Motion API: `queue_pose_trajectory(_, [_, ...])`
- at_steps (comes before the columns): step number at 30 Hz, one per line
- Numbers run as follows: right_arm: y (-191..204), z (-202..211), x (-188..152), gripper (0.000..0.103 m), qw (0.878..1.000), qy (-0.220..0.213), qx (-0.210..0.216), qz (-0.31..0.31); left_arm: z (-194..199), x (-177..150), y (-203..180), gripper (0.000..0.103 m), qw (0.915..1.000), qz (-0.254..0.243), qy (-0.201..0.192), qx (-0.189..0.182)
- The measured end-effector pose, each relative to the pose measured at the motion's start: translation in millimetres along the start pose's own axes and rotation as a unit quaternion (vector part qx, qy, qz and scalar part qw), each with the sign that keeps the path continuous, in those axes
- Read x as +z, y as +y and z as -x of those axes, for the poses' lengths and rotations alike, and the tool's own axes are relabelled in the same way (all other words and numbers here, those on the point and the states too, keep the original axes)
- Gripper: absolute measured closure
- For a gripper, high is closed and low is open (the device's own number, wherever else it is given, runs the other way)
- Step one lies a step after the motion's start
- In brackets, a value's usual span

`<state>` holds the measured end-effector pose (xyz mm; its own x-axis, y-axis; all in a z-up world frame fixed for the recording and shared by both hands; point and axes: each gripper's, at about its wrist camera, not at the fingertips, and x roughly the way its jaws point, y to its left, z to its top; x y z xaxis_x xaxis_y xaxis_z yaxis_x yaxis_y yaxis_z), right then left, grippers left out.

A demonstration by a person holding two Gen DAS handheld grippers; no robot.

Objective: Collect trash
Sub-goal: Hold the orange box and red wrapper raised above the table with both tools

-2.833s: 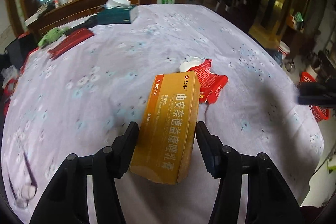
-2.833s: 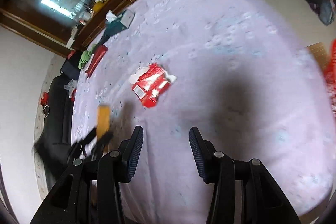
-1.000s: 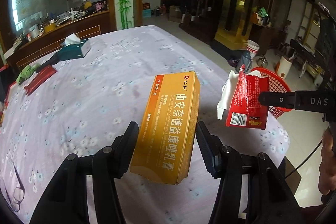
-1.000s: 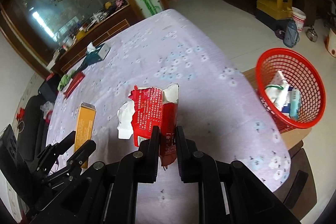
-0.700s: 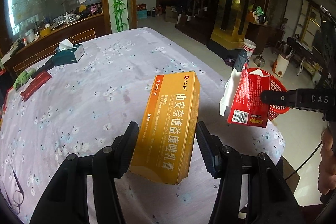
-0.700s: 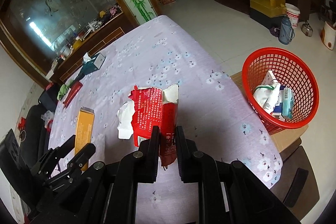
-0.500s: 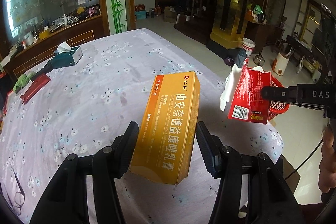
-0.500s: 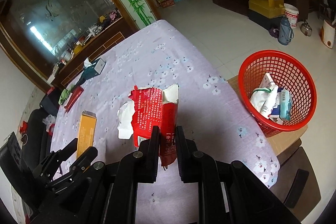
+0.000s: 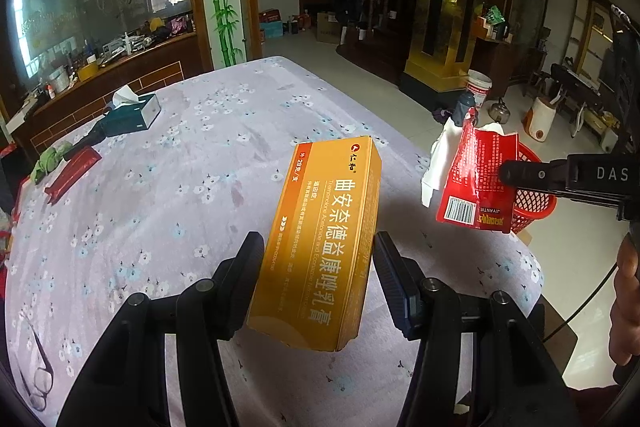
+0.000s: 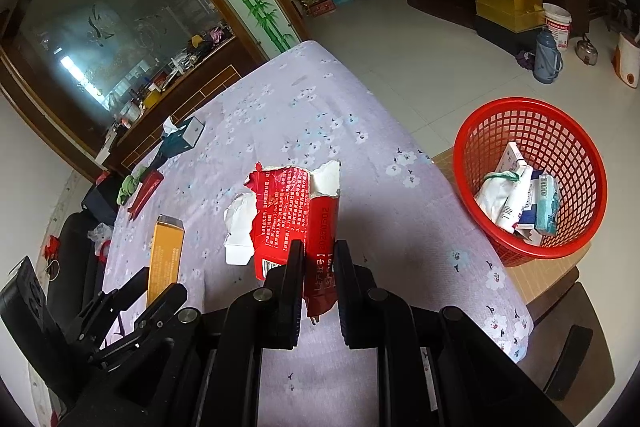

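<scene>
Right wrist view: right tool pinches torn red packet; left tool clamps orange box.

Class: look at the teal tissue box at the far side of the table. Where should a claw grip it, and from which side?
Probably grip the teal tissue box across its narrow width, on the two long side walls, coming down from above. It lies flat on its broad base, so those walls stand free. Keep clear of the tissue sticking out of its top.
</scene>
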<state>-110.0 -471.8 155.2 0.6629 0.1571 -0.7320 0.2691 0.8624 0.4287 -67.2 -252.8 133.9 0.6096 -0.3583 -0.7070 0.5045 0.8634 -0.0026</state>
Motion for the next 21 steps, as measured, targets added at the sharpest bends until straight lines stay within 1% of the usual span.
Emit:
queue_pose_trajectory(9, [1.4,-2.5,1.9,0.088,1.0,0.004,0.003,0.007,-1.3,4.4,-4.8,0.048,0.9997,-0.001,0.002,0.026])
queue_pose_trajectory(21, [3.7,-3.0,2.0,0.088,1.0,0.006,0.003,0.012,-1.6,5.9,-6.7,0.048,0.9995,-0.002,0.003,0.03])
